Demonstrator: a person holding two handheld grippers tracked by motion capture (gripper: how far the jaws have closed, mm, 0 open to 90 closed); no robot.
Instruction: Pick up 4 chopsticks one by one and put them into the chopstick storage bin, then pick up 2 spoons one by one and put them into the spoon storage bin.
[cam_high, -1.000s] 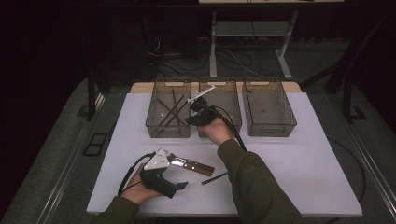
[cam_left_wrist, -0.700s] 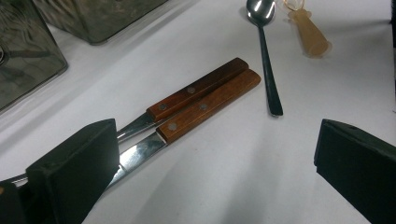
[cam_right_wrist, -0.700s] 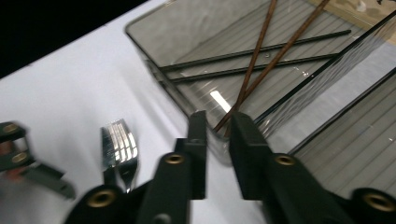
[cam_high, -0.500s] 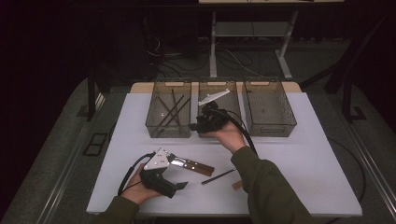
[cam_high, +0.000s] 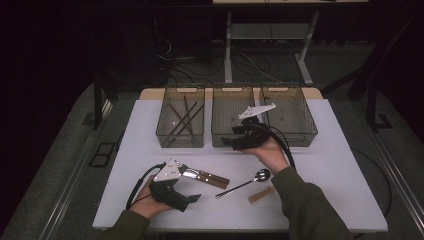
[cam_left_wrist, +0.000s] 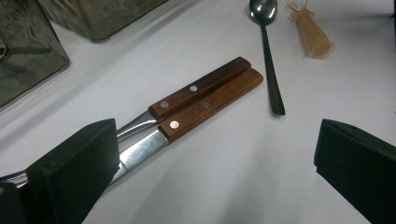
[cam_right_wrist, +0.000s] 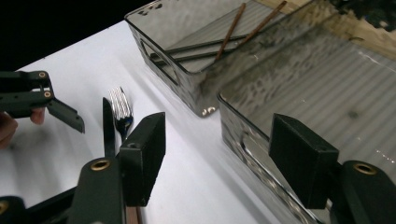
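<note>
The right hand-held gripper (cam_high: 235, 141) has just been opening, empty, at the middle bin (cam_high: 232, 117). The left hand-held gripper (cam_high: 192, 198) is open. Grab the spoon (cam_high: 244, 183), at five o'clock, by its thin handle.

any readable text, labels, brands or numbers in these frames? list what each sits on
None readable.
Two wooden-handled utensils: rivets only, no brand mark visible.
Spoon: plain metal, no stamp visible.
Three bins: clear ribbed plastic, no labels.
Left gripper and right gripper: black jaws, no markings visible.
Table: plain white.
</note>
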